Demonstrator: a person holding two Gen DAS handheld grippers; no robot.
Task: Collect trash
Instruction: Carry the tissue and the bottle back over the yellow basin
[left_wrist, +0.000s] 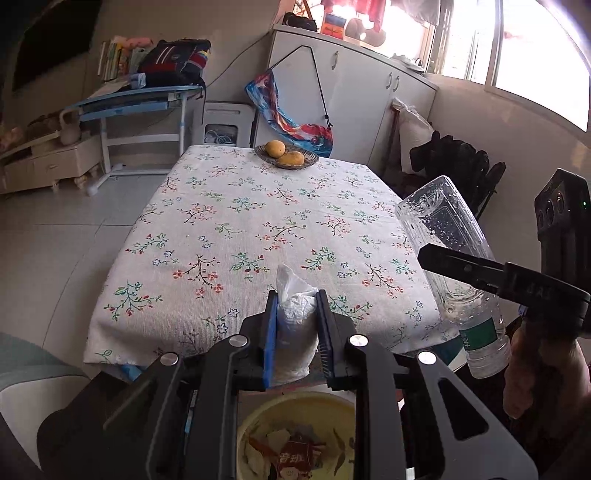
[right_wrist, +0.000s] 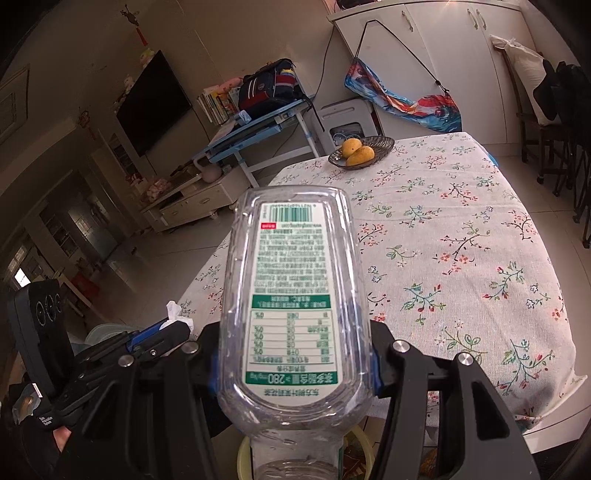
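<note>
My left gripper (left_wrist: 295, 295) is shut on a crumpled white tissue (left_wrist: 295, 325), held just off the near edge of the table. Below it stands a yellow trash bin (left_wrist: 295, 406) with wrappers and scraps inside. An empty clear plastic bottle (right_wrist: 295, 295) with a green and white label fills the right wrist view, neck toward the camera, clamped between the jaws of my right gripper (right_wrist: 295, 365). The left wrist view shows that bottle (left_wrist: 443, 240) at the right, gripped by the right gripper (left_wrist: 439, 260). The left gripper (right_wrist: 173, 326) with the tissue (right_wrist: 177, 314) appears at the lower left.
A table under a floral cloth (left_wrist: 258, 229) stretches ahead, with a woven plate (left_wrist: 286, 158) of two mangoes at its far edge. Beyond are a blue desk (left_wrist: 140, 99), white cupboards (left_wrist: 351, 81) and dark chairs (left_wrist: 461, 162) at the right. The bin's rim (right_wrist: 243, 454) shows under the bottle.
</note>
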